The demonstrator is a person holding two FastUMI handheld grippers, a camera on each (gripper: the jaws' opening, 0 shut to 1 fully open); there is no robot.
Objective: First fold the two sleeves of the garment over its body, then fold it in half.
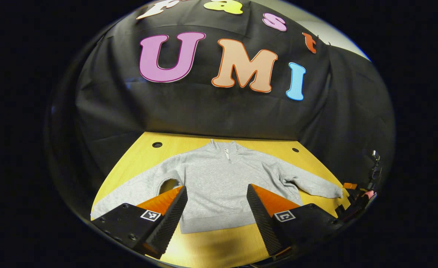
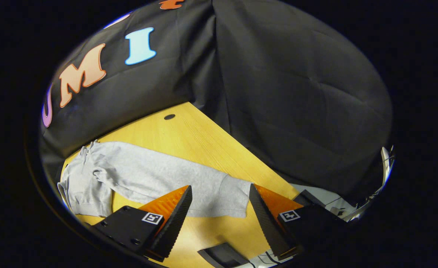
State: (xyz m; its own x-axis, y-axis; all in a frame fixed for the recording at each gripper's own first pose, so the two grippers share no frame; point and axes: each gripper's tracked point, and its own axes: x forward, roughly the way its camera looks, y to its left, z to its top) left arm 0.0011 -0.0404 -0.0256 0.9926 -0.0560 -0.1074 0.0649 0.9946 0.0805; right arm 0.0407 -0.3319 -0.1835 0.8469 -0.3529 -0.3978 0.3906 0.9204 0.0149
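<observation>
A grey zip-neck sweatshirt [image 1: 219,182] lies flat on the yellow wooden table [image 1: 219,245], collar at the far side, both sleeves spread outward. My left gripper [image 1: 216,212] hangs open above the garment's near hem, nothing between its black-and-orange fingers. In the right gripper view, the sweatshirt's sleeve [image 2: 159,178] runs across the table [image 2: 200,145] and its cuff [image 2: 233,199] lies just ahead of my open right gripper [image 2: 220,214]. That gripper holds nothing.
Black cloth walls close the table at the back and sides. Round holes [image 1: 157,144] sit in the tabletop's far corners. A dark flat object [image 2: 222,257] lies at the table's near edge. Cables and small gear [image 1: 367,186] sit off the table's right end.
</observation>
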